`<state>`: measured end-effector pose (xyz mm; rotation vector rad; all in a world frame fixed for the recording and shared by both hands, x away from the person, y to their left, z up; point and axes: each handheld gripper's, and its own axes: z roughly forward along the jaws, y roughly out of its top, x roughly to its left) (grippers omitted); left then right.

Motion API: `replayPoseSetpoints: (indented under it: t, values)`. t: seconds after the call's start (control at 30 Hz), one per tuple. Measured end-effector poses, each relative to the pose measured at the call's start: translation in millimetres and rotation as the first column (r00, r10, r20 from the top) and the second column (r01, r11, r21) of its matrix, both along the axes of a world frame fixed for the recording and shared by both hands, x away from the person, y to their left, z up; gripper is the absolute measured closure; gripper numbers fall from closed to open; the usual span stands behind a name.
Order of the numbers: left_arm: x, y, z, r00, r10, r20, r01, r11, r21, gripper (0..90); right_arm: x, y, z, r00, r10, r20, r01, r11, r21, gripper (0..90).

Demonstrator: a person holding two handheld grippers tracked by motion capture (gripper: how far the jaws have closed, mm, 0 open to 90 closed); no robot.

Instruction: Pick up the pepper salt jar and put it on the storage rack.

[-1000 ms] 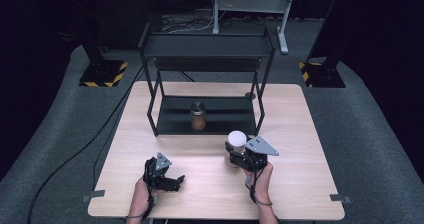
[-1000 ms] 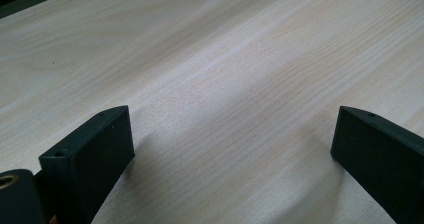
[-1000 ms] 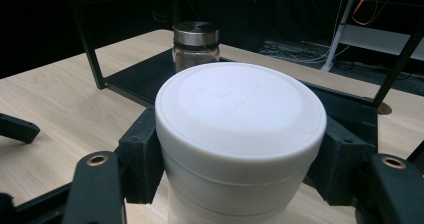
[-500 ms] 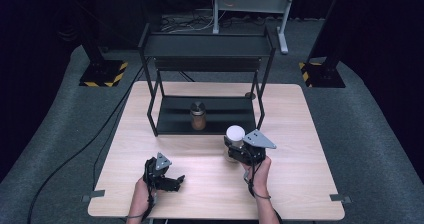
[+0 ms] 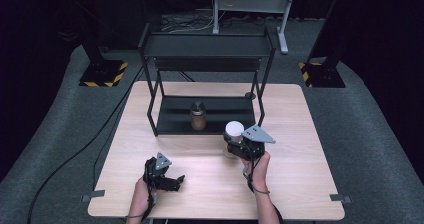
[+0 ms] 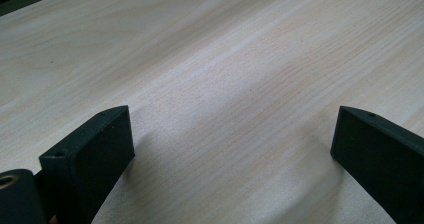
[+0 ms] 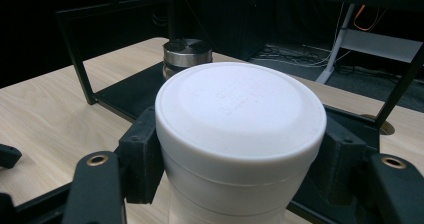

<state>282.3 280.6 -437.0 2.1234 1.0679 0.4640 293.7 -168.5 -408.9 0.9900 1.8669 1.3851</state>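
High view: light wood-grain table (image 5: 310,184), rectangular with rounded corners, on grey carpet against a dark background.
Rack: black metal two-tier shelf rack (image 5: 205,46) at upper centre of the frame, thin square-section legs, flat dark lower tray resting on the table.
Jar: small brown cylindrical jar (image 5: 198,116) with a dark metallic lid, upright on the rack's lower tray; in the right gripper view its ribbed silver lid (image 7: 187,51) shows at upper centre, behind the cup.
White cup: smooth matte white cylindrical container (image 5: 234,134) with a flat, slightly recessed round lid, at centre right of the frame, just in front of the rack's lower tray; in the right gripper view (image 7: 240,134) it stands upright between the jaws.
Right gripper: black, with a grey three-cornered plate on top (image 5: 239,143); its jaws press against opposite sides of the white cup just below the lid rim, clamped on it.
Left gripper: black (image 5: 172,180), at lower left of the frame, low over the table; in the left gripper view its two blocky matte jaws stand wide apart (image 6: 232,149) with bare wood grain between them, holding nothing.
Hands: one behind each gripper, entering from the bottom edge.
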Motion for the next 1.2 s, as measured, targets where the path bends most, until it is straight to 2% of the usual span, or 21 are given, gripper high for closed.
replayPoseSetpoints:
  t: [0.33,1.2]
  values:
    - [0.3,0.2,0.0,1.0,0.0,-0.002,0.0,1.0,-0.002,3.1,9.8,1.8,6.1,0.9999,0.0,0.011,0.0,1.0,0.003,33.2]
    - [0.3,0.3,-0.1,1.0,0.0,-0.001,0.0,1.0,-0.002,3.2,47.1,13.5,13.9,0.9999,-0.01,-0.008,0.01,1.0,-0.016,33.2]
